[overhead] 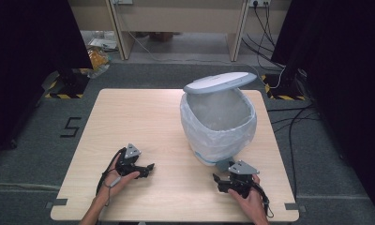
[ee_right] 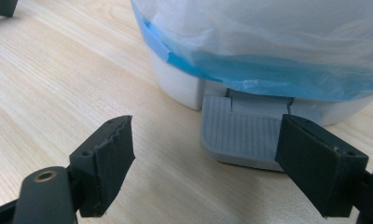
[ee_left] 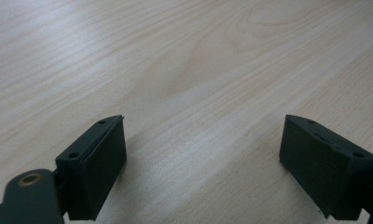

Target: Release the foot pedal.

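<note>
Grey pedal [ee_right: 243,137] at bin [overhead: 218,122] base, 12 o'clock of right hand-held gripper [ee_right: 205,154], jaws apart, likely poised to press; left hand-held gripper [ee_left: 203,158] apart, idle on counter [overhead: 129,117].

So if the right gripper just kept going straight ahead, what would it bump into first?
Most likely the grey foot pedal at the base of the white bin. The right gripper has open jaws aimed low toward it. How near it is, is hard to judge.
</note>
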`<state>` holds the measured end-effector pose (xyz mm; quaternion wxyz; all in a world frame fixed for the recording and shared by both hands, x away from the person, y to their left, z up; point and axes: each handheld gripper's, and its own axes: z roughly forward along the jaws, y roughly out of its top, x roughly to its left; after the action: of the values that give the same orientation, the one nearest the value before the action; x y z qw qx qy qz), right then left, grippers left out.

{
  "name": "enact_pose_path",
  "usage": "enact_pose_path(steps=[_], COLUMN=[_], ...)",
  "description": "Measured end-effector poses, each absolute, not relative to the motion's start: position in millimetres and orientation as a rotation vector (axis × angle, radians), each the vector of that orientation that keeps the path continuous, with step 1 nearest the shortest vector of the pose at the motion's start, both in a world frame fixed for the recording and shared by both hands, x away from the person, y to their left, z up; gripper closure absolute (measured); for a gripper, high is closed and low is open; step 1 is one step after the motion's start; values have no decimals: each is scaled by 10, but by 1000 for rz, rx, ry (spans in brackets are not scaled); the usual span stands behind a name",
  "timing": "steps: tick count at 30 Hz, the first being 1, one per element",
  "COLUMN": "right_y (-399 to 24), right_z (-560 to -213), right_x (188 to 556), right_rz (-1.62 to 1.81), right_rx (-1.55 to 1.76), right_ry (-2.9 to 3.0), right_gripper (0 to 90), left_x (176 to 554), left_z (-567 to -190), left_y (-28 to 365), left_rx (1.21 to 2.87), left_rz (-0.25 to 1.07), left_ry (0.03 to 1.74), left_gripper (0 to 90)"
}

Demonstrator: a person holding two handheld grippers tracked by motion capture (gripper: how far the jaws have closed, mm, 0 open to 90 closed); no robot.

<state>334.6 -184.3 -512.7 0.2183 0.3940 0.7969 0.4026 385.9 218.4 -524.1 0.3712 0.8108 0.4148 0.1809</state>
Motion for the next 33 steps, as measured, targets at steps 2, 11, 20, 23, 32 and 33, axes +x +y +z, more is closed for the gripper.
enact_pose_path(steps=[2,11,20,23,32,33], right_y=[-1857,-1929,-2077,-2133,-2244,-2251], right_z=[-5108,-5032,-4943,-4924,-4955,-4959], right_x=[3342,3321,3229,3193,3110,3095], right_rz=[1133,1158,1155,1149,1121,1118], right_rx=[1092,1105,1149,1158,1187,1195], right_ry=[2196,2156,2124,2118,2120,2118], right_gripper=[196,199,199,199,199,199], left_x=[3859,3859,3859,3859,3859,3859], left_z=[-5241,-5241,-5241,-5241,-5241,-5241], left_y=[2184,2184,2184,2184,2184,2184], left_rx=[2079,2079,2079,2079,2079,2079], left_rz=[464,463,463,464,464,464], left_ry=[1064,1064,1064,1064,1064,1064], left_gripper=[139,139,139,139,139,139])
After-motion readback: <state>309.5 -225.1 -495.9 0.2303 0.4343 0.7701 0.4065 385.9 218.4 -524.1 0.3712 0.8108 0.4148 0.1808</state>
